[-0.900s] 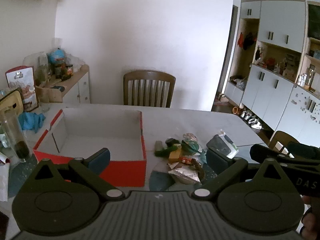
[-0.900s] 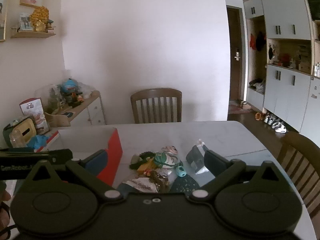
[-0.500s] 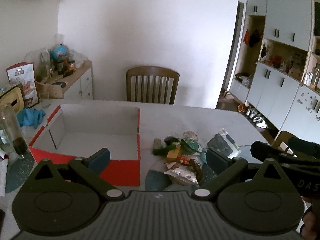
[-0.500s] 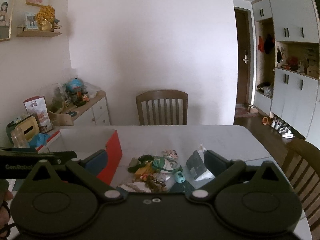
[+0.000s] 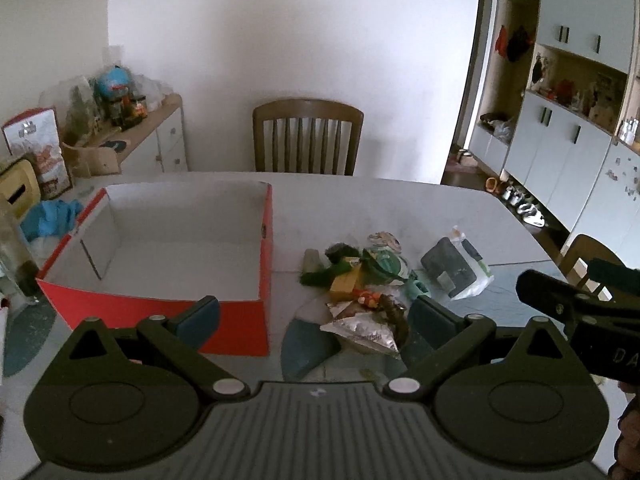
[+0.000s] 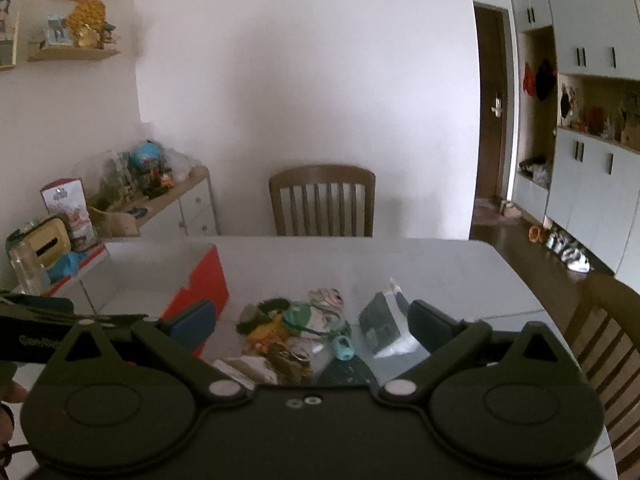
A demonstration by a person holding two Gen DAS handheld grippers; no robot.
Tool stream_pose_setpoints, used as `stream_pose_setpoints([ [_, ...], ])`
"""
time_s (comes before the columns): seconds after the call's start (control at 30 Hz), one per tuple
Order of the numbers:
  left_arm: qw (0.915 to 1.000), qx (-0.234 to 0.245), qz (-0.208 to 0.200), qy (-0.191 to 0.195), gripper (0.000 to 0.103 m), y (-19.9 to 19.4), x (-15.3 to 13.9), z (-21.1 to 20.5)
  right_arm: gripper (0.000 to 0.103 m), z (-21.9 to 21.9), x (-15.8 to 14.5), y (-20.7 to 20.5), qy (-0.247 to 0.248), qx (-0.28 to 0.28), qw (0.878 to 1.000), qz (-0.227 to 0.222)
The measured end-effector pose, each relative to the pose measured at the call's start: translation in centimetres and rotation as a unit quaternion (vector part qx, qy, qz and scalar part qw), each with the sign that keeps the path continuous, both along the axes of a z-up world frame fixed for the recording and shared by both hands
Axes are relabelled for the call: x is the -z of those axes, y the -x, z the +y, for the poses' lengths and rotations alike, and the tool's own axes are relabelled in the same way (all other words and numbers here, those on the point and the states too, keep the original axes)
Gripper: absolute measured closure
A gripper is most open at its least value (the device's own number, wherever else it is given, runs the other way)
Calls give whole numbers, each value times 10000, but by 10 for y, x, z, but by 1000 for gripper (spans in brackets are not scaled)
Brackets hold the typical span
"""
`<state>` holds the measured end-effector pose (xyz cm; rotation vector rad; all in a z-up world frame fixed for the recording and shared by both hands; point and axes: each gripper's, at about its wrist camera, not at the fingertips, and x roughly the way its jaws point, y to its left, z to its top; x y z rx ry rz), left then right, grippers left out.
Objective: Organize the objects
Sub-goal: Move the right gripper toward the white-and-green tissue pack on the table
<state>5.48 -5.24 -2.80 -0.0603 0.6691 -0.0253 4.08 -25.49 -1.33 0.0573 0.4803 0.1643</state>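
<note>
Both tongs stand wide apart with nothing between them: the left tongs [image 5: 314,314] hang over the near edge of the bench [image 5: 360,208], the right tongs [image 6: 310,318] just beside them, each tipped down toward the clutter.

One red box [image 5: 168,304], white inside, sits open on the left half of the bench, its long axis running left to right across the left wrist view. It holds nothing that can be seen. Right of it, just apart from its wall, lies one heap of small objects [image 5: 360,280]: a green fuzzy piece, a yellow block, a silver foil packet, a teal item, and others too tangled to count. One dark pouch in clear wrapping [image 5: 454,268] lies at the heap's right edge, tilted.

One wooden chair [image 5: 308,136] stands at the far side of the bench, and a second chair [image 6: 604,336] at the right. White cupboards [image 5: 560,152] line the right wall; a low sideboard [image 5: 156,136] with clutter stands at left.
</note>
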Motion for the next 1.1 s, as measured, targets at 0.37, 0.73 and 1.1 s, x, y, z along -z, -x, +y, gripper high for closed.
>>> stream_pose_setpoints([
  [0.37,9989,439,80,-116,0,-32,28,-33,8,-38,27,-48,448,64,9984,346],
  [0.73,9970,648,294,-293,0,-70,63,-73,19,-61,59,-98,642,-45,9951,747],
  [1.1,9954,631,652,-320,2,-103,89,-88,25,-68,84,-141,765,-157,9919,1001],
])
